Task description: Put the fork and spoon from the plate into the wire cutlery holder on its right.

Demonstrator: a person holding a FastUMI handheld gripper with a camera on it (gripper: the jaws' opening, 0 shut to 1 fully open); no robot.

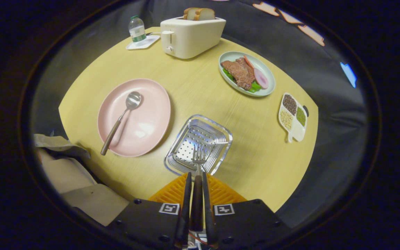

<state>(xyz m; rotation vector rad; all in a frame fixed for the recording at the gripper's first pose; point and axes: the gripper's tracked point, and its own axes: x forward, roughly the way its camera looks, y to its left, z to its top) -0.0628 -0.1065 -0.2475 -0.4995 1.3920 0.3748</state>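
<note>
One fork [198, 163] clamped by its handle in the gripper [196, 178], tines forward, directly over the wire holder [221, 133]; long axis runs along the fingers. Spoon [123, 116] on the pink plate [151, 114], left of the holder, lying diagonally, bowl far end.

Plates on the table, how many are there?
3. The pink plate with the spoon lies left of the holder; the food plate beside the toaster; the divided grain plate farthest right.

Fork [198, 163] handle (perhaps dark) hidden within gripper [196, 176].
</note>
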